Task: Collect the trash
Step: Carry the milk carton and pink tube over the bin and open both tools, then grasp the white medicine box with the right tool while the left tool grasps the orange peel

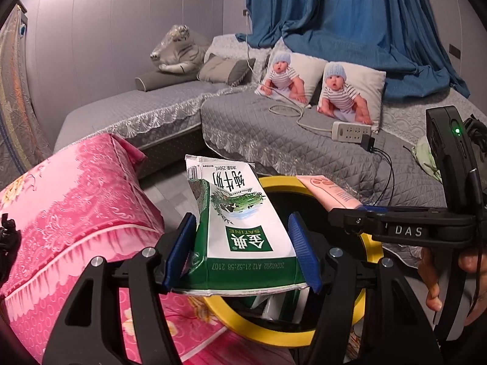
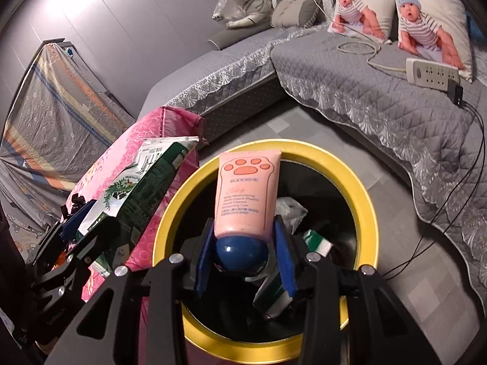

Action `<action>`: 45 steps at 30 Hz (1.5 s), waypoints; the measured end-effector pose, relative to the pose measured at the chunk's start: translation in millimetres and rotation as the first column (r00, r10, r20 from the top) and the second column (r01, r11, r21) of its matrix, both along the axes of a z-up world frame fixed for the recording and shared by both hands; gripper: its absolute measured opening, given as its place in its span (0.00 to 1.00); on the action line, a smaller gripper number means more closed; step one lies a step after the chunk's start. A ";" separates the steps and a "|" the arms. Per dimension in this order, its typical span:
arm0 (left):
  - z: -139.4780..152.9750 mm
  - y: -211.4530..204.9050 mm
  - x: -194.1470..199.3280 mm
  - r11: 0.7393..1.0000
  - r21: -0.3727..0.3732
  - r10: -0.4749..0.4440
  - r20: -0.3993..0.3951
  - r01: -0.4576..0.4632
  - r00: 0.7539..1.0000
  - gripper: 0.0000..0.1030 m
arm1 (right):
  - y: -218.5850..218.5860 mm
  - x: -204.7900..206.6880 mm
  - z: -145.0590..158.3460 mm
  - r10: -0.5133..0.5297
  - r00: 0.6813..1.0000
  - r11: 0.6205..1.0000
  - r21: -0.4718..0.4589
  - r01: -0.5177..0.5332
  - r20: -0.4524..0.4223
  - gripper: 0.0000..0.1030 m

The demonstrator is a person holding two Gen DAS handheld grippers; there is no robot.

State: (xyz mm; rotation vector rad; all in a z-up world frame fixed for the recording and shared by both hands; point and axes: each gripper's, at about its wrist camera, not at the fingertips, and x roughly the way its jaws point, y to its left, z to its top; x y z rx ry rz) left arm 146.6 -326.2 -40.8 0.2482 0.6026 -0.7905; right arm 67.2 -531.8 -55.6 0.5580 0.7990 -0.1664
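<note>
Both loads hang over the yellow-rimmed black bin (image 2: 362, 203), ready to drop.
Left tongs (image 1: 242, 252) clamp the green-and-white milk carton (image 1: 240, 213), right tongs (image 2: 245, 257) clamp the pink paw-print tube (image 2: 246, 191); next, release.

Grey panelled wall (image 1: 106, 30) upper left, blue curtain (image 1: 334, 15) upper right, grey quilted corner sofa (image 1: 274, 133) across the middle, grey floor (image 2: 304, 127) below

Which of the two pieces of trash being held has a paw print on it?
The pink plastic tube with the dark blue cap, clamped in the right tool. The left tool holds a green-and-white milk carton instead.
</note>
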 end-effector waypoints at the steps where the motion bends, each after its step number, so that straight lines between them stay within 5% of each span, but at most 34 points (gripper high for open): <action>1: -3.0 -2.7 0.4 1.000 0.007 0.001 -0.006 -0.001 1.000 0.58 | -0.7 0.5 -3.1 -0.002 1.000 1.000 0.002 0.002 -0.006 0.34; 20: -10.2 -10.0 8.0 0.999 0.031 0.036 -0.050 -0.034 0.998 0.59 | -16.2 -5.0 -1.2 -0.048 0.999 0.998 0.031 0.048 -0.007 0.35; 23: -8.8 -6.8 11.1 0.998 0.021 0.059 -0.060 -0.057 0.997 0.74 | -20.4 -8.6 0.7 -0.072 0.997 0.997 0.032 0.072 0.001 0.36; 25: -7.7 -3.5 13.8 0.997 0.014 0.074 -0.060 -0.074 0.995 0.76 | -23.9 -11.0 3.3 -0.085 0.996 0.996 0.036 0.085 0.011 0.43; 33: -0.5 6.1 14.6 0.996 -0.009 0.086 -0.068 -0.087 0.994 0.80 | -29.2 -24.8 20.0 -0.123 0.991 0.992 0.031 0.122 0.058 0.43; 45: 44.9 91.1 18.4 0.976 -0.054 0.212 0.032 -0.210 0.977 0.82 | 23.2 -4.6 52.5 0.039 0.992 0.999 -0.023 -0.037 0.118 0.44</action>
